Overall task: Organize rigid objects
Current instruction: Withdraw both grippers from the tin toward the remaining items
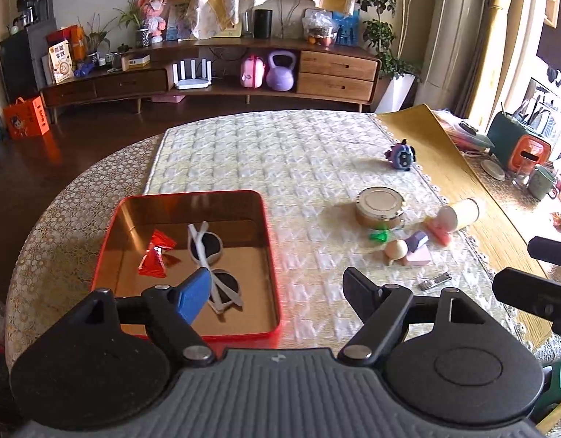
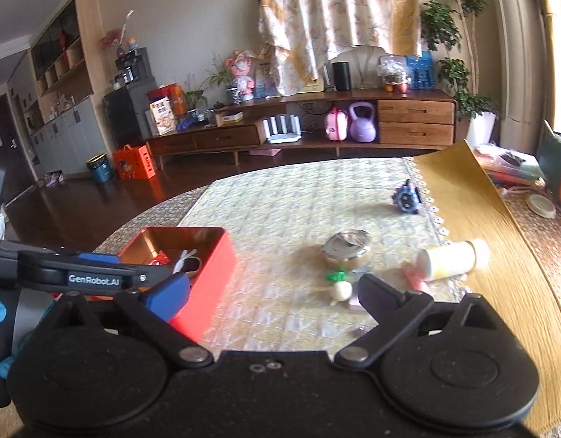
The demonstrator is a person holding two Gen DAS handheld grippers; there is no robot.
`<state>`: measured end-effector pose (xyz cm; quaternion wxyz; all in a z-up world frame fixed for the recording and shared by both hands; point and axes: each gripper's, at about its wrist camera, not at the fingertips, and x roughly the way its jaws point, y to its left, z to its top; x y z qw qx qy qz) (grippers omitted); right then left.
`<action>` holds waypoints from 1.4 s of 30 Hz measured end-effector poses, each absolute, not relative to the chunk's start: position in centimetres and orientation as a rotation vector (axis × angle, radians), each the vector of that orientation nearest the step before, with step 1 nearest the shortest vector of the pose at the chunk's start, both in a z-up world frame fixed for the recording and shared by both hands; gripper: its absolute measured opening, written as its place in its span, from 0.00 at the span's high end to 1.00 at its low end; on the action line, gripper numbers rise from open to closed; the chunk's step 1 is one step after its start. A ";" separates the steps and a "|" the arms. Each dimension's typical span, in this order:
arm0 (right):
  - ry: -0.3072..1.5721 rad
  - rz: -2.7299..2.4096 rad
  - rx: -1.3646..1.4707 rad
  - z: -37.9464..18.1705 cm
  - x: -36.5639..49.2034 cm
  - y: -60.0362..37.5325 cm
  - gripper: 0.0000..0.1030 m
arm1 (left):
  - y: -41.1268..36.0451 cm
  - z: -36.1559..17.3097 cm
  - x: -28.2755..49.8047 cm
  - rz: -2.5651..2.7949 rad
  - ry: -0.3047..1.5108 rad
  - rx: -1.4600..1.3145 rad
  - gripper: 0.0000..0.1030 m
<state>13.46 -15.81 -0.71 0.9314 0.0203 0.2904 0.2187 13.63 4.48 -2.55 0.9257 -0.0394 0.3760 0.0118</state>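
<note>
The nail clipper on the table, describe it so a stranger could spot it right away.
On the quilted table cover, look right of the red tin tray, nearer than the cluster of small toys. The nail clipper lies there alone, flat: the only small shiny metal tool, unlike the coloured blocks behind it.

- Red tin (image 1: 273, 255), open, near my table's left edge: white sunglasses (image 1: 211, 266) and red wrapper (image 1: 156, 255) lie inside.
- Toward the right edge: round tin (image 1: 380, 206), tipped cylinder (image 1: 461, 213), green piece (image 1: 379, 235), small blocks (image 1: 417, 250), clippers (image 1: 435, 280).

Sunglasses (image 2: 187, 261) mostly behind tin wall (image 2: 211, 273), pink block (image 2: 353, 303) perhaps half-hidden
</note>
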 end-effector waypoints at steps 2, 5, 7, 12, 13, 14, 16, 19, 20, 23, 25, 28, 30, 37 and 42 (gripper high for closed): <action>0.595 0.423 0.049 -1.1 13.5 -17.1 0.04 | 3.7 -2.7 13.5 0.023 0.765 -0.079 0.22; 0.604 0.382 0.054 -1.8 13.6 -19.0 0.04 | 2.8 -3.0 13.6 0.018 0.755 -0.082 0.20; 0.610 0.362 0.062 -2.2 13.7 -20.0 0.04 | 2.1 -3.3 13.8 0.006 0.750 -0.089 0.20; 0.612 0.328 0.076 -2.7 14.1 -22.7 0.03 | 0.2 -4.4 14.6 -0.011 0.749 -0.085 0.20; 0.612 0.320 0.074 -2.8 14.2 -23.1 0.03 | -0.2 -4.7 14.8 -0.014 0.752 -0.084 0.20; 0.612 0.311 0.071 -2.9 14.3 -23.7 0.03 | -0.6 -4.9 15.0 -0.017 0.754 -0.085 0.20; 0.612 0.295 0.068 -3.0 14.7 -24.5 0.04 | -1.2 -5.4 15.4 -0.035 0.753 -0.092 0.20; 0.616 0.273 0.069 -3.2 15.4 -25.8 0.03 | -2.4 -5.9 16.2 -0.065 0.753 -0.092 0.20; 0.616 0.266 0.067 -3.2 15.7 -26.2 0.03 | -2.8 -6.1 16.5 -0.075 0.751 -0.086 0.20; 0.618 0.243 0.062 -3.4 17.0 -27.3 0.04 | -4.2 -6.8 17.4 -0.096 0.750 -0.058 0.20; 0.623 0.225 0.061 -3.5 17.9 -27.8 0.04 | -4.8 -7.3 18.2 -0.115 0.753 -0.051 0.20; 0.634 0.199 0.069 -3.7 19.7 -28.5 0.04 | -5.6 -8.1 19.5 -0.116 0.767 -0.045 0.20; 0.643 0.180 0.077 -3.9 21.1 -29.0 0.04 | -5.8 -8.7 20.3 -0.115 0.772 -0.045 0.20; 0.694 0.097 0.107 -5.6 26.5 -29.1 0.04 | -6.8 -10.6 23.0 -0.121 0.794 -0.020 0.20; 0.722 0.045 0.098 -6.8 30.0 -28.3 0.04 | -6.8 -11.9 24.5 -0.127 0.811 -0.020 0.20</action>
